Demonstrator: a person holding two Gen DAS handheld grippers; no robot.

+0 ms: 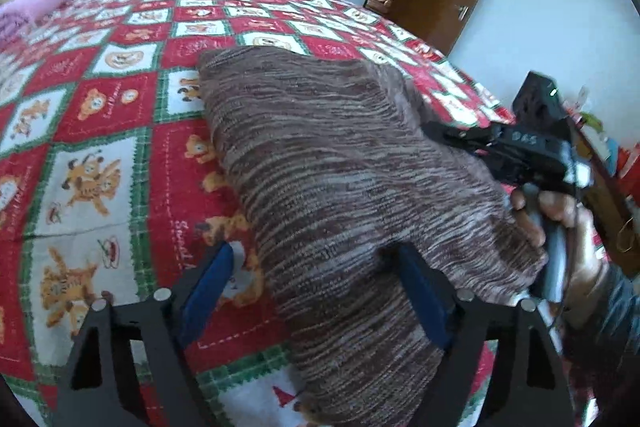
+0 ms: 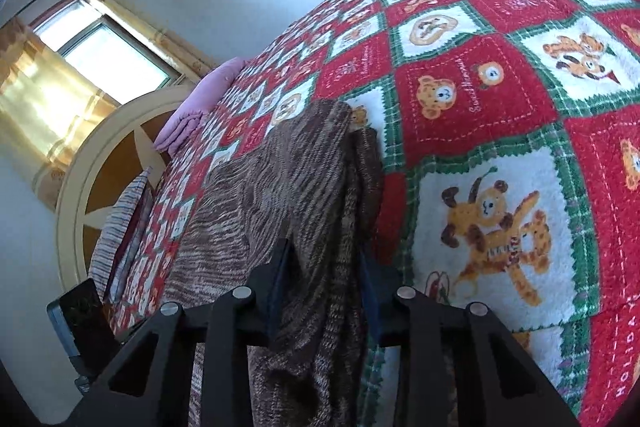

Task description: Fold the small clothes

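**Brown sweater mid-fold on the teddy blanket**

The brown striped sweater [image 1: 340, 163] lies on the red teddy-bear blanket [image 1: 100, 99], straight ahead of both tools. The left gripper [image 1: 316, 267] stands wide, one blue pad tucked against the knit, not pinching. The right gripper [image 2: 322, 267] has a bunched fold clamped between its pads. No containers here.

The brown knit garment [image 2: 280, 187] hides the right tool's [image 2: 324, 291] pads.
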